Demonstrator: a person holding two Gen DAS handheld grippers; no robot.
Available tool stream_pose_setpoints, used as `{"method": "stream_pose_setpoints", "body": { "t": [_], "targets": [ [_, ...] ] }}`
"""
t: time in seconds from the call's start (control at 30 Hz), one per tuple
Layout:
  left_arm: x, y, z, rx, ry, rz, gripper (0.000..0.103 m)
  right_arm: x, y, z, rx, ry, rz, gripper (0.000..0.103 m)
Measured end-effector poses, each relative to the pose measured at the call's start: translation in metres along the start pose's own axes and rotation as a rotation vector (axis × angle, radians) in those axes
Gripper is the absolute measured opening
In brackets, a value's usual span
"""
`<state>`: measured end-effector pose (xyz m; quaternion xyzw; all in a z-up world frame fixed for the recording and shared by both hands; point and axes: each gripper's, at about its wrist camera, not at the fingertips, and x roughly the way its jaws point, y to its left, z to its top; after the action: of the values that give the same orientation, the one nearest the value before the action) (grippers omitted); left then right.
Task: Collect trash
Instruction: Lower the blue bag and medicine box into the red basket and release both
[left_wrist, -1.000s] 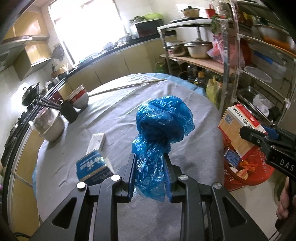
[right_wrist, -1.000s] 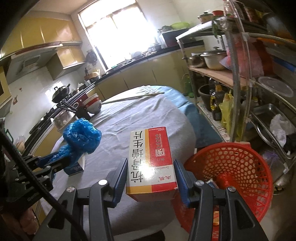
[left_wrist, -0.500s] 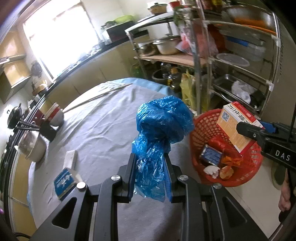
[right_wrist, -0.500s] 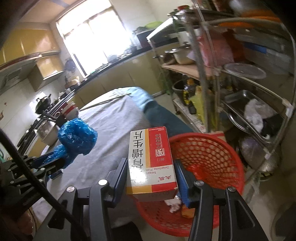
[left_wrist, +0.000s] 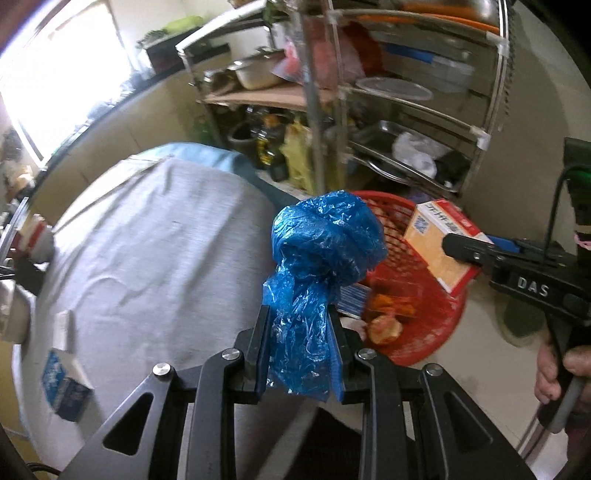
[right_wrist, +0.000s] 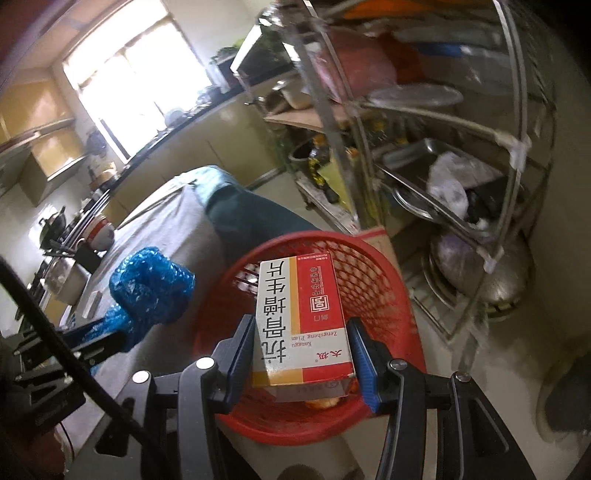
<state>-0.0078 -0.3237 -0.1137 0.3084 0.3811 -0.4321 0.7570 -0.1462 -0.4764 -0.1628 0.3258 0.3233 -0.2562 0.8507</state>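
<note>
Left gripper (left_wrist: 298, 343) clamped on the tail of a crumpled blue plastic bag (left_wrist: 321, 251), knotted bulk standing up past the fingertips, at about 12 o'clock from the jaws. Right gripper (right_wrist: 301, 356) clamped on a red, white and yellow cardboard box (right_wrist: 301, 317), one pad on each long side, printed face up. Held over a red mesh basket (right_wrist: 391, 295) sitting on the floor; box above the basket's opening in the right wrist view, rim curving round from 9 o'clock through 12 to 3. Seen from the left wrist, same basket (left_wrist: 439, 314) at 2 o'clock from the bag, scraps of rubbish lying in its bottom, box (left_wrist: 439, 243) above its far side. Grey-covered table (left_wrist: 155, 240) at 10 o'clock from the bag, with a small blue carton (left_wrist: 64, 387) lying at its near left edge. Metal rack (right_wrist: 461, 155) of pans and trays at 1 o'clock behind the basket. Bare hand (left_wrist: 561, 373) on the right gripper's handle at the left view's right edge
</note>
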Motion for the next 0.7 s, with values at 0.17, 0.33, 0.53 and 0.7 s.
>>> {"method": "stream_pose_setpoints", "body": {
  "t": [0.17,0.33,0.53,0.7],
  "targets": [
    [0.015,-0.01,-0.003,-0.007,0.046,-0.081,0.028,0.007,-0.013,-0.002,0.047,0.023,0.0,0.053],
    [0.027,-0.016,-0.009,-0.018,0.08,-0.12,0.028,0.014,-0.01,-0.005,0.042,0.044,0.0,0.053],
    [0.033,-0.02,-0.012,-0.001,0.092,-0.102,0.029,0.02,-0.009,-0.008,0.045,0.067,0.001,0.053],
    [0.032,-0.021,-0.015,0.025,0.084,-0.081,0.029,0.022,-0.007,-0.007,0.039,0.072,-0.002,0.053]
  ]
}}
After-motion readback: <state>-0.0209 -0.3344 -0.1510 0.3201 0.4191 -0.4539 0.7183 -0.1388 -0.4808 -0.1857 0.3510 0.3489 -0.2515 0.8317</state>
